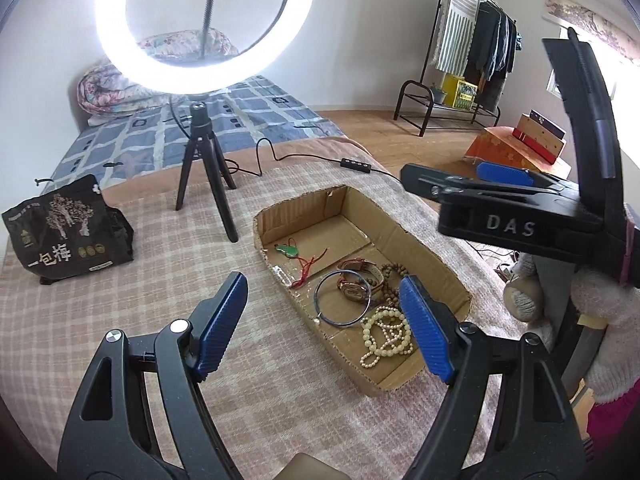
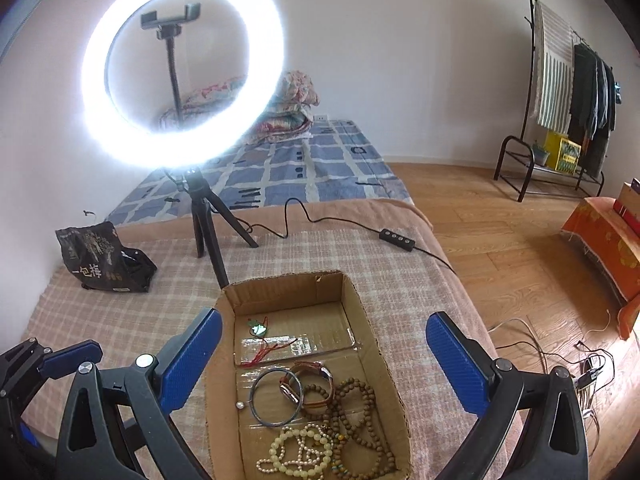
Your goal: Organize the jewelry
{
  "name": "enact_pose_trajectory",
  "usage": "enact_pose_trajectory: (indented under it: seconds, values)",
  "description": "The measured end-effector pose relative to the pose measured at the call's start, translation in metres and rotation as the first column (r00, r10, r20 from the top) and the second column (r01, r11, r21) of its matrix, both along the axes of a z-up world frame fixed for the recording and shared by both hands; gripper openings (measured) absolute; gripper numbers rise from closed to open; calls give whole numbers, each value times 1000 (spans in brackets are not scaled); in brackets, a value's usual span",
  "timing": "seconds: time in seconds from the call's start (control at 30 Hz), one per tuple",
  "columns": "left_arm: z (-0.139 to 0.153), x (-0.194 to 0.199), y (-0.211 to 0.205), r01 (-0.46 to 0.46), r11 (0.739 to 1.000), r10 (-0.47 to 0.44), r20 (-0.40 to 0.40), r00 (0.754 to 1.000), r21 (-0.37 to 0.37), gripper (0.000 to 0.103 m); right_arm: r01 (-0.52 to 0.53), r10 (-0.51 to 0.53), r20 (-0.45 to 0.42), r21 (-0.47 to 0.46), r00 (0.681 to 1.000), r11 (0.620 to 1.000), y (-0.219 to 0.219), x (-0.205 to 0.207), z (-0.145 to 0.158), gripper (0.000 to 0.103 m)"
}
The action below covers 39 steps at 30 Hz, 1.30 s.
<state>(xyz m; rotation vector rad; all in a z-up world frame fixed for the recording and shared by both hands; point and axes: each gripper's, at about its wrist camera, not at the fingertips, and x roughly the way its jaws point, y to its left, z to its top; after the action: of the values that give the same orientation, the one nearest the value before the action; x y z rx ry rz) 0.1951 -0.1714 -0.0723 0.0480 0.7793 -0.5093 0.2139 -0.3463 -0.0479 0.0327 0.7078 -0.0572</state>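
We hold the left gripper (image 1: 324, 320) and right gripper (image 2: 324, 364) wide and empty above the cardboard box (image 2: 280, 292); the pearl necklace (image 2: 298, 454), bangle (image 2: 275, 398) and watch (image 2: 308, 380) lie heaped at its near end, seemingly gathered for sorting.

A glowing white ring light (image 2: 182, 64) stands on a black tripod (image 2: 208, 220) on a pink-and-cream checked blanket (image 2: 120, 320), its black cable with an inline switch (image 2: 396, 237) trailing toward the wooden floor (image 2: 500, 248). A crumpled black snack bag with gold tree print (image 1: 66, 230) sits on the blanket to the left of the tripod. Behind lie a blue patchwork bedsheet (image 2: 312, 160) and folded floral quilts (image 2: 288, 108), and a black metal clothes rack (image 2: 568, 92) hung with garments stands by the white wall.
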Motion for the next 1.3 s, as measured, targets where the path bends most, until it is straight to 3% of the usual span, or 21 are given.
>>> enact_pose_trajectory:
  seconds: [0.23,0.43,0.57,0.77,1.3]
  values:
    - [16,-25,24,-51,998,49,63,997,22,81,-1,2,35,-32,999,999,12,-30,18,103]
    - [26,-46,45,-83,996,80,94,992,37,82,9,-9,70,4,998,1000,14,-59,30,103]
    - [34,-58,55,-99,994,94,128,987,39,94,4,-5,90,7,996,1000,19,-76,37,103]
    - [45,-72,63,-122,992,113,179,977,40,100,-7,7,127,0,992,1000,31,-101,49,103]
    - [60,-85,61,-133,991,131,203,970,-4,101,18,-21,163,19,986,1000,23,-139,40,103]
